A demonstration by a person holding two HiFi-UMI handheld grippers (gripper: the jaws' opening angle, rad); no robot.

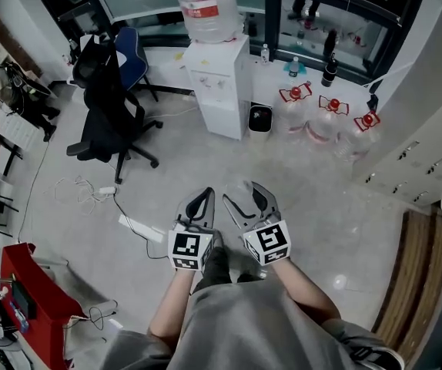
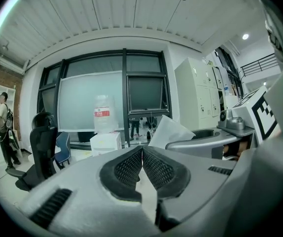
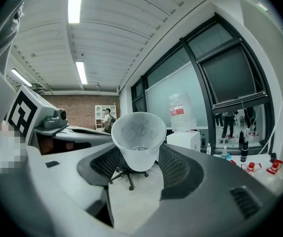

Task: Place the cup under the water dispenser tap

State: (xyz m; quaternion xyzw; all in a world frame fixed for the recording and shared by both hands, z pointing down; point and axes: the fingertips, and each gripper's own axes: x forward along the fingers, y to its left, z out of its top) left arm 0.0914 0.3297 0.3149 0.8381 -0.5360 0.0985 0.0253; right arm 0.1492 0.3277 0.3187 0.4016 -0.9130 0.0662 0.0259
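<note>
My right tongs [image 3: 139,153] are closed on the thin translucent plastic cup [image 3: 138,138]. They pinch it round its lower part with the rim free above the pads. My left tongs [image 2: 142,158] are pressed together with nothing between them.

The white water dispenser [image 1: 218,83], with its big clear bottle on top, stands well apart from me across the grey floor [image 1: 205,164], so the cup has not reached the tap.

The main risk is the cup itself. Its wall looks flimsy, so I judge that a harder squeeze would buckle it and a looser one would let it slip on the walk over.

Underfoot, the white power strip [image 1: 139,228] and its loose cables lie near my left side and could catch a foot.

The straight path ahead looks open. The black office chair [image 1: 107,122] bounds it on the left. A small black bin [image 1: 260,118] sits just beside the dispenser, and clear water jugs with red caps [image 1: 330,120] stand to the right.
</note>
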